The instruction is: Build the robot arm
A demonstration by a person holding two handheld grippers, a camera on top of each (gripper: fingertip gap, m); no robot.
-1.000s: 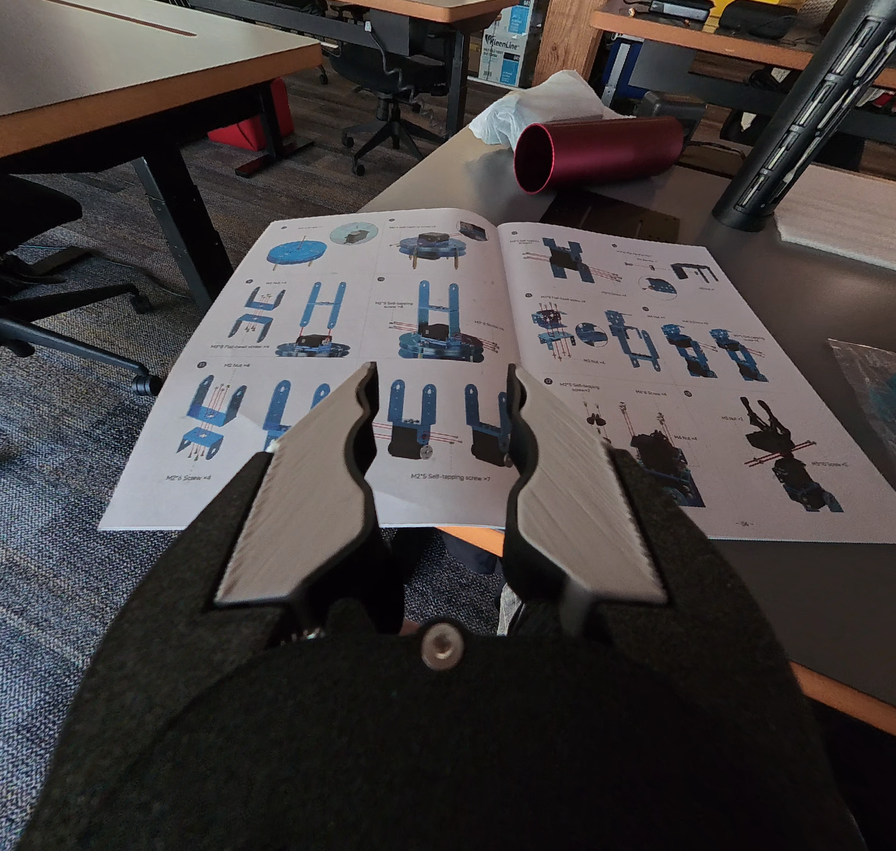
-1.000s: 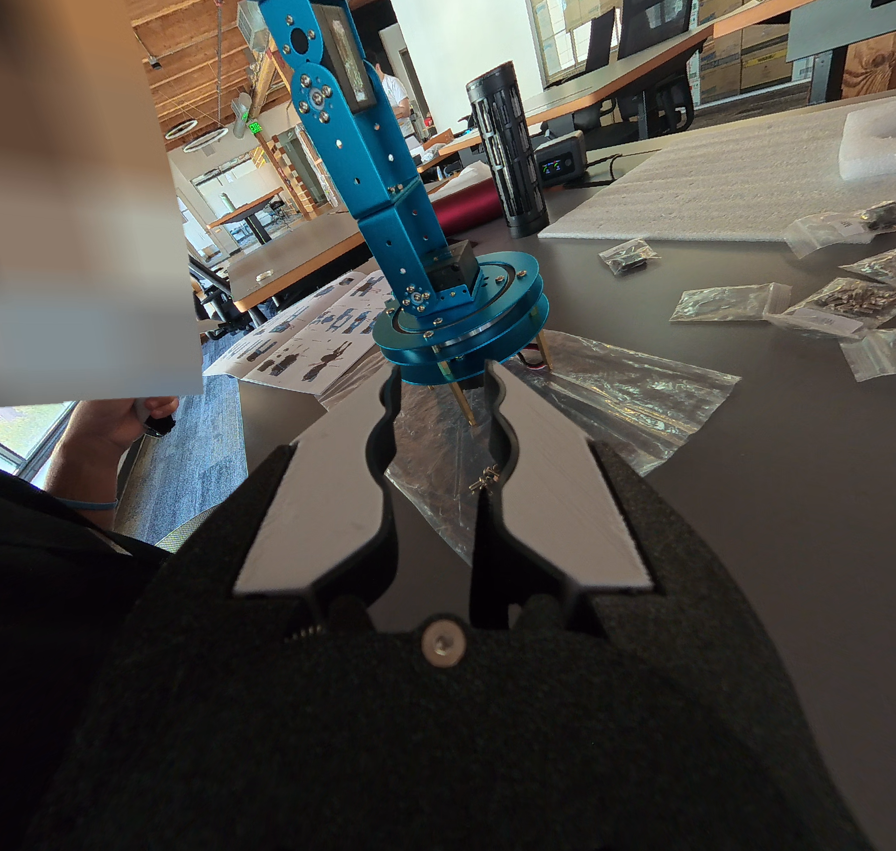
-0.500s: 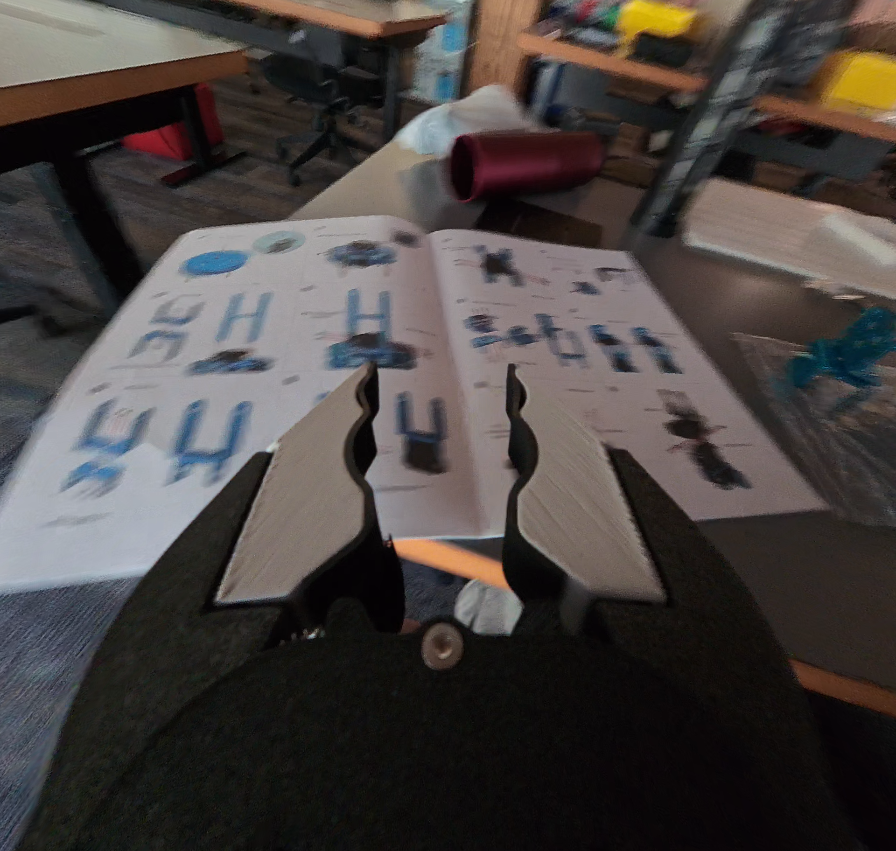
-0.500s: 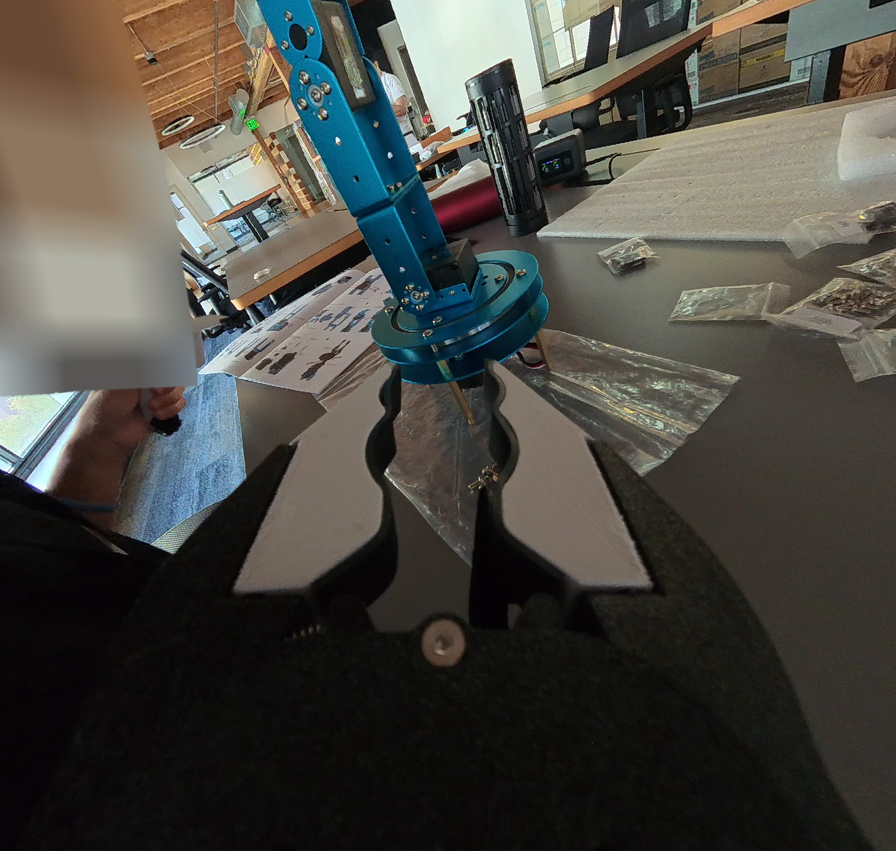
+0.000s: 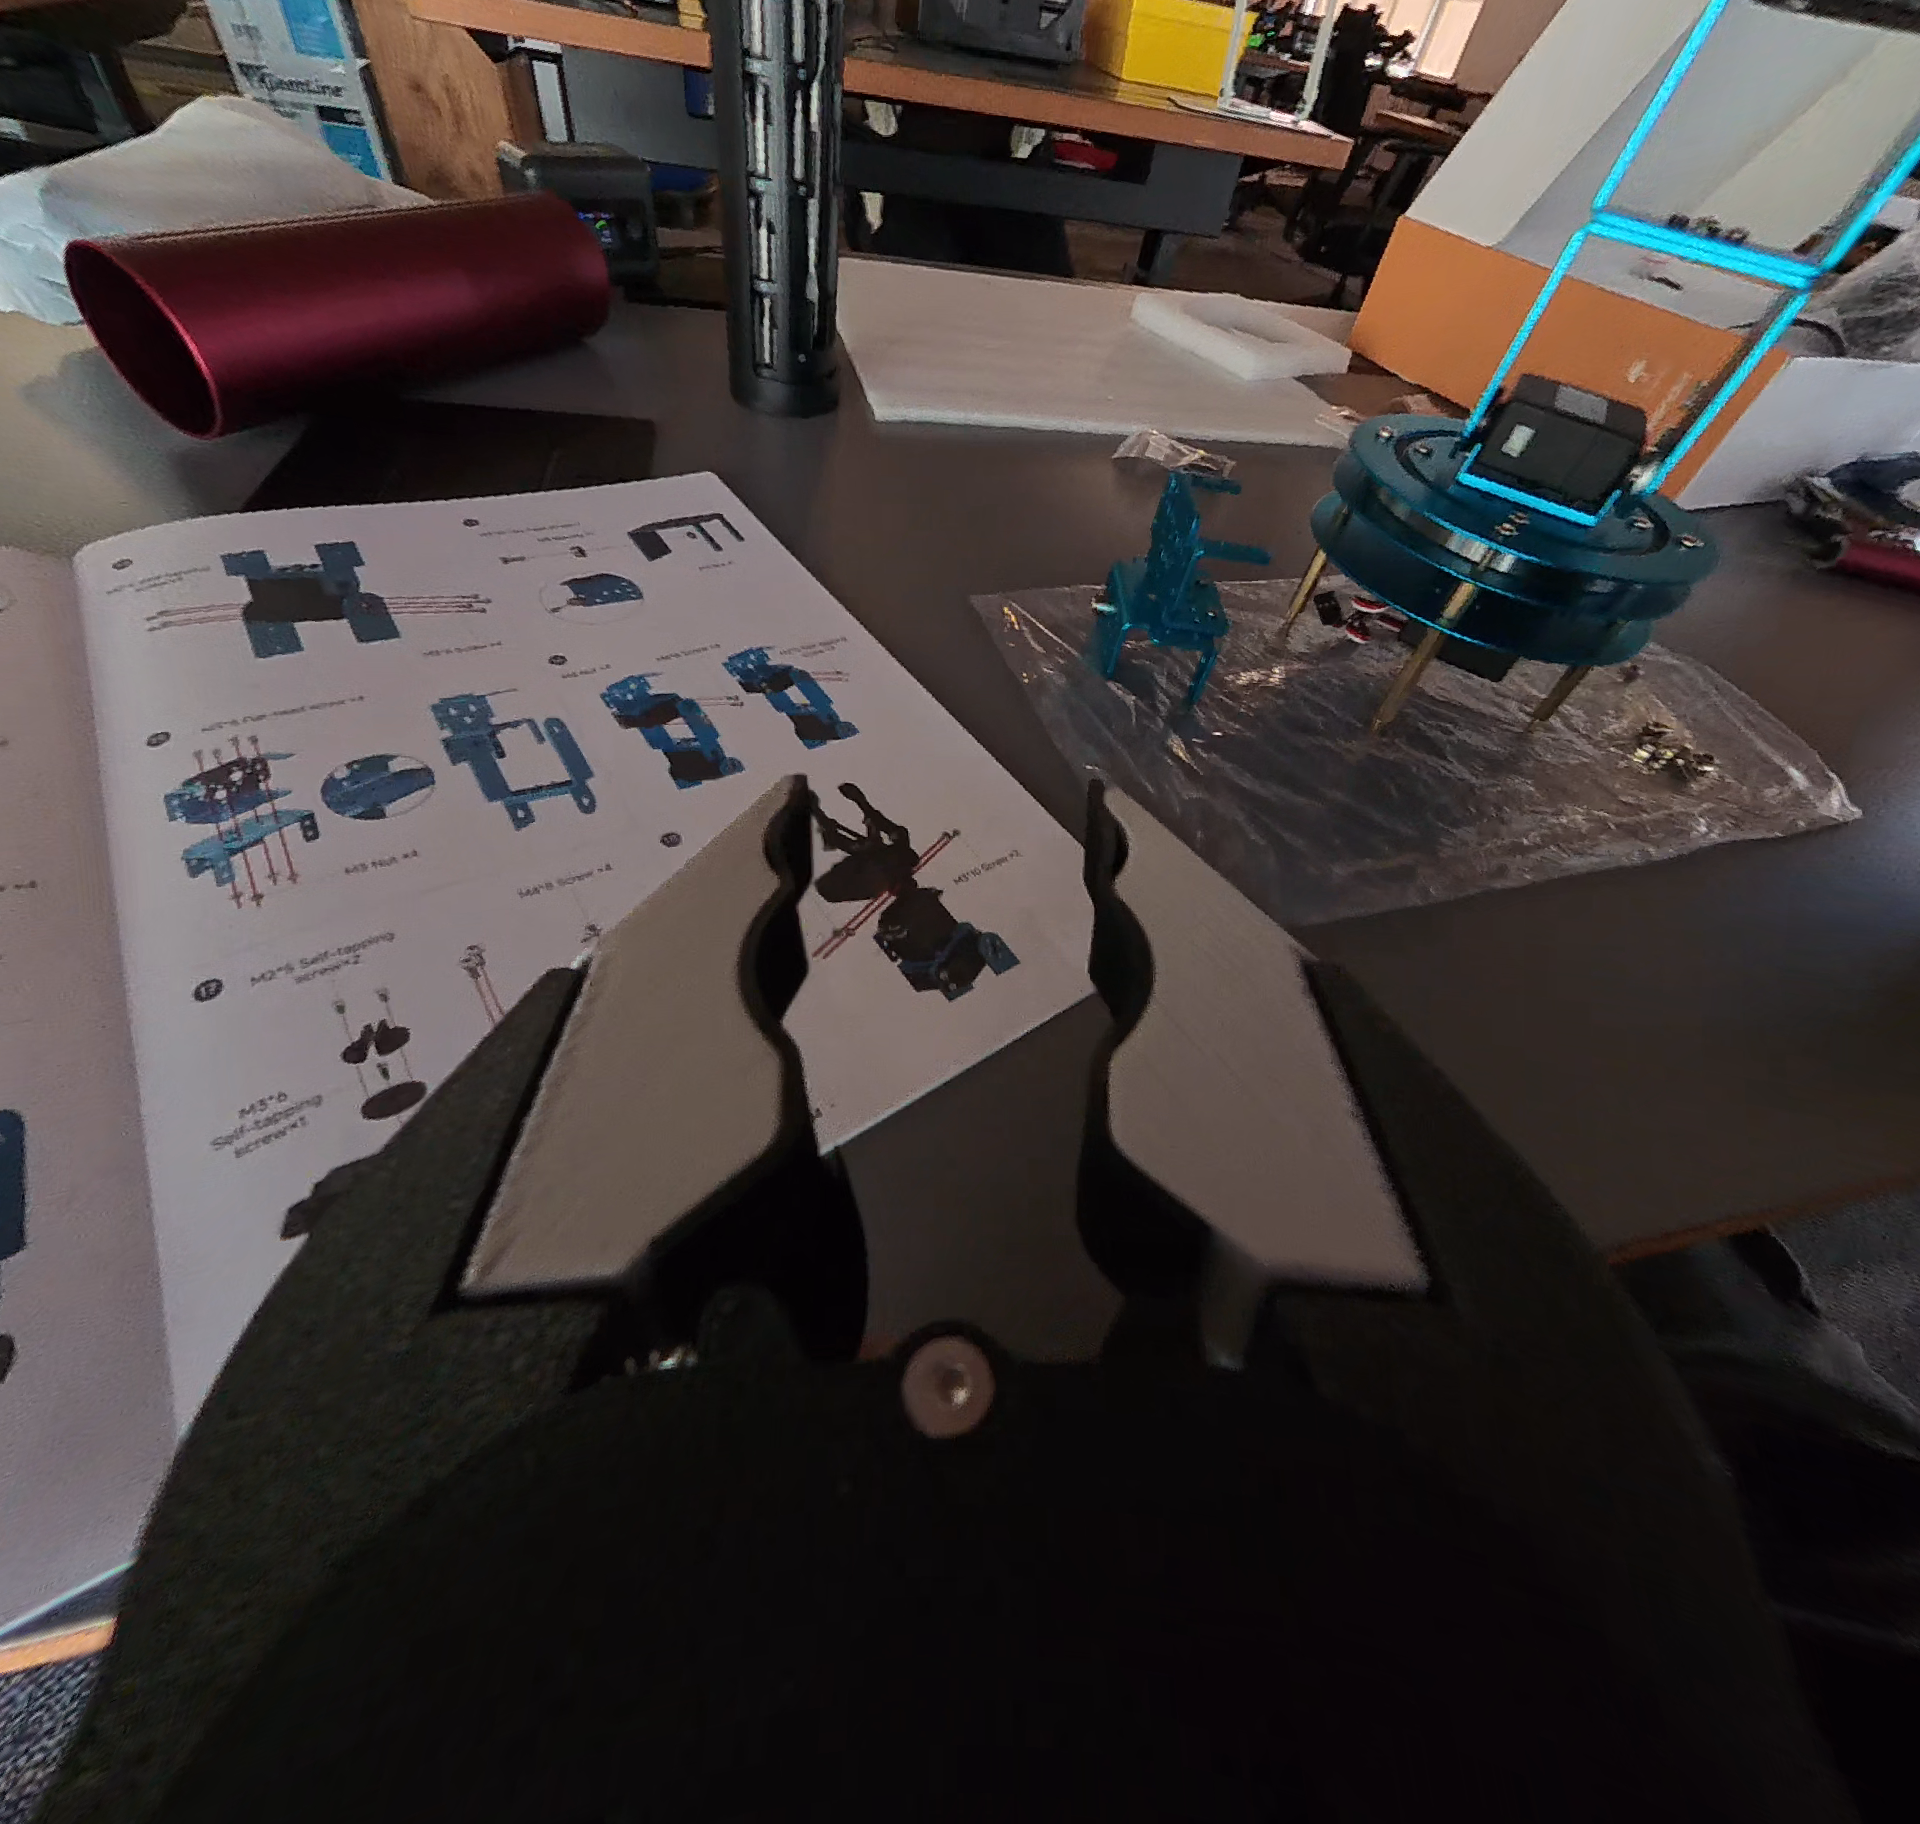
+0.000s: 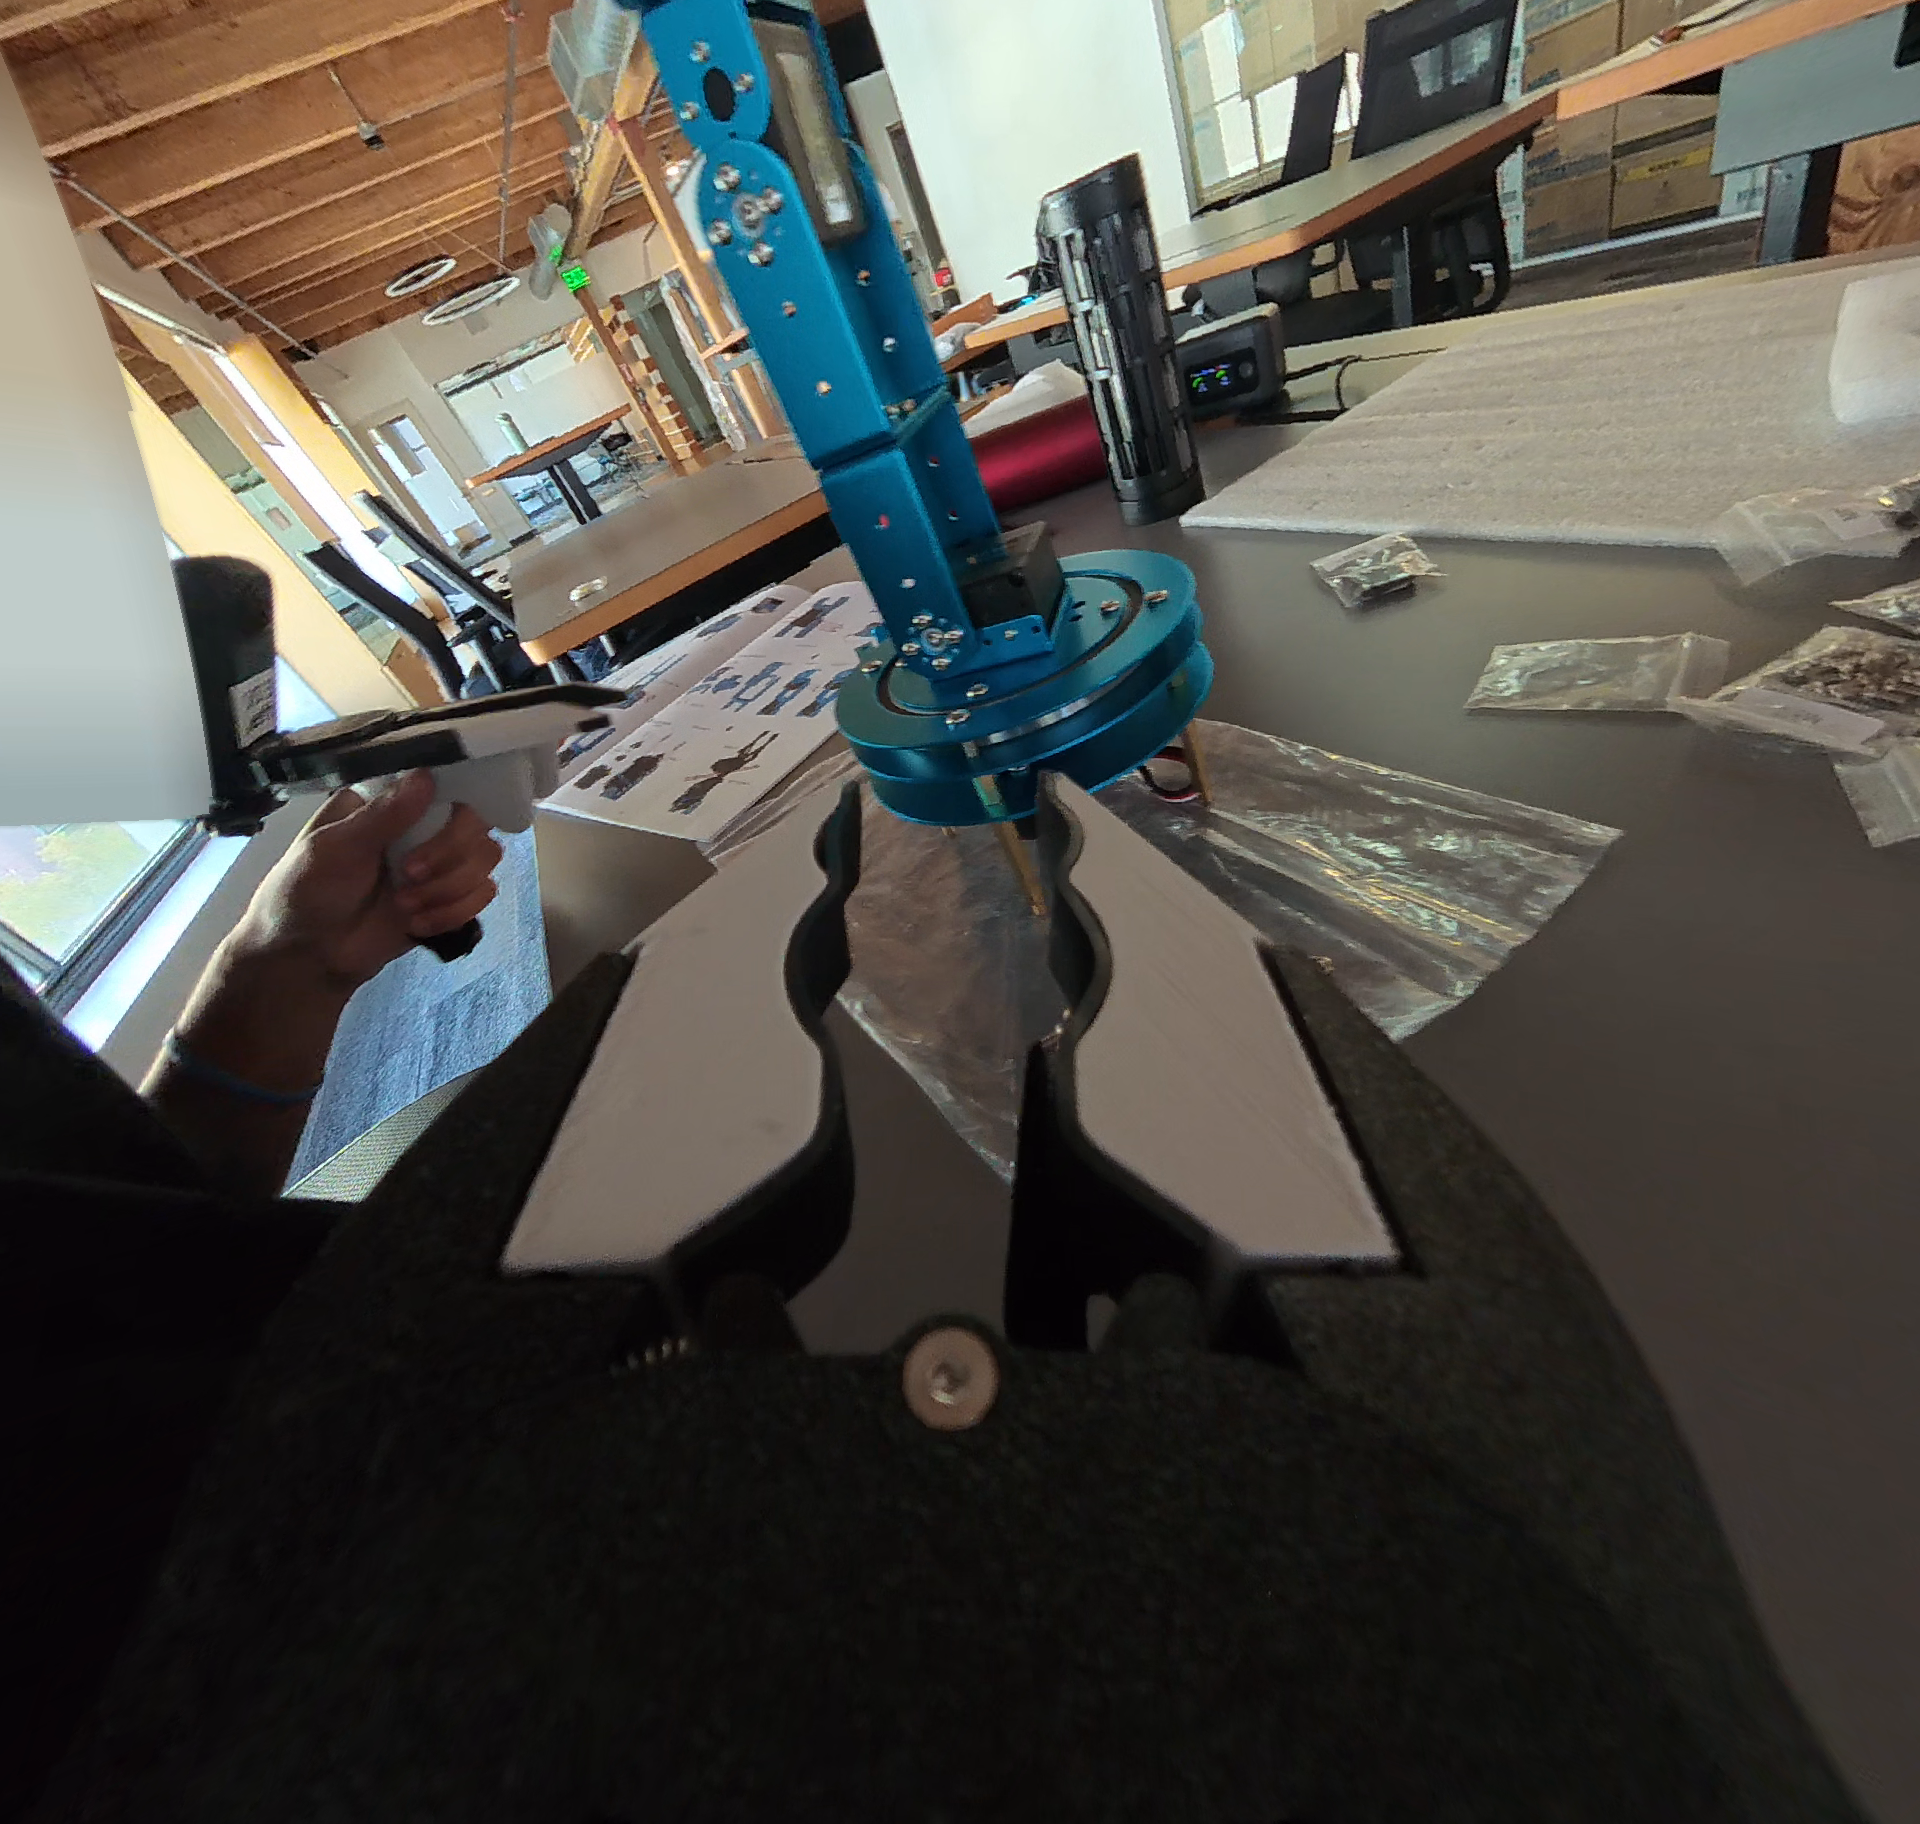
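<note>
Here the left gripper (image 5: 940,813) hangs over the open booklet (image 5: 436,735), jaws apart and holding nothing. The right gripper (image 6: 948,798) is spread and empty too, just in front of the shiny blue robot arm (image 6: 1023,673) standing on crinkly clear plastic (image 6: 1351,881).

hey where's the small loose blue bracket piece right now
In the left wrist view, the small blue bracket piece stands right of centre on the clear plastic sheet, between the open instruction booklet and the blue round base.
</note>
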